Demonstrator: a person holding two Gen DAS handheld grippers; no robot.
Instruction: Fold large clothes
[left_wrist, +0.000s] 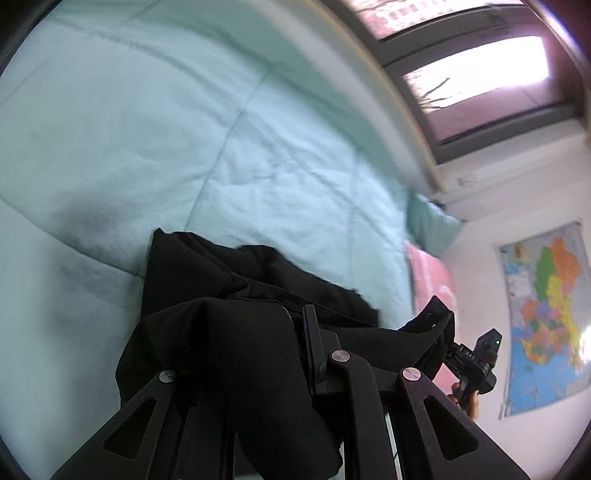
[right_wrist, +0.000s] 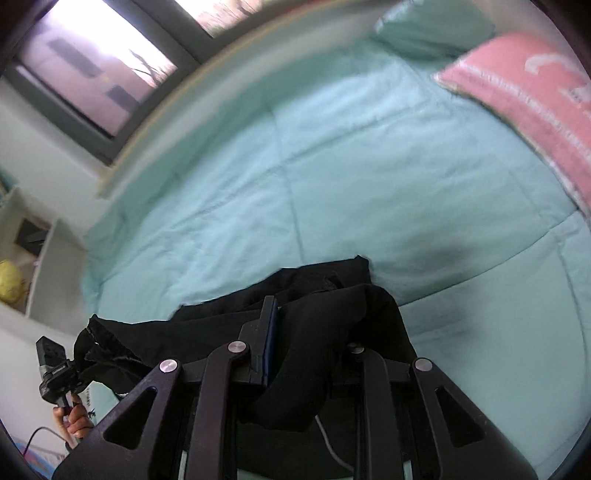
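Observation:
A black garment (left_wrist: 236, 291) hangs stretched between both grippers above the teal quilted bed (left_wrist: 184, 129). My left gripper (left_wrist: 291, 314) is shut on one part of its edge; cloth drapes over the left finger and hides it. In the same view my right gripper (left_wrist: 448, 350) pinches another corner of the cloth at the right. In the right wrist view the black garment (right_wrist: 314, 295) covers the right finger of my right gripper (right_wrist: 291, 306), which is shut on it. My left gripper (right_wrist: 79, 365) shows at the lower left with cloth in it, a hand (right_wrist: 74, 417) below.
A pink pillow (right_wrist: 517, 103) and a teal pillow (right_wrist: 432, 26) lie at the head of the bed (right_wrist: 369, 166). A window (right_wrist: 92, 74) runs along the bed's far side. A white shelf (right_wrist: 37, 240) holds a yellow thing (right_wrist: 9, 280). A map poster (left_wrist: 546, 317) hangs on the wall.

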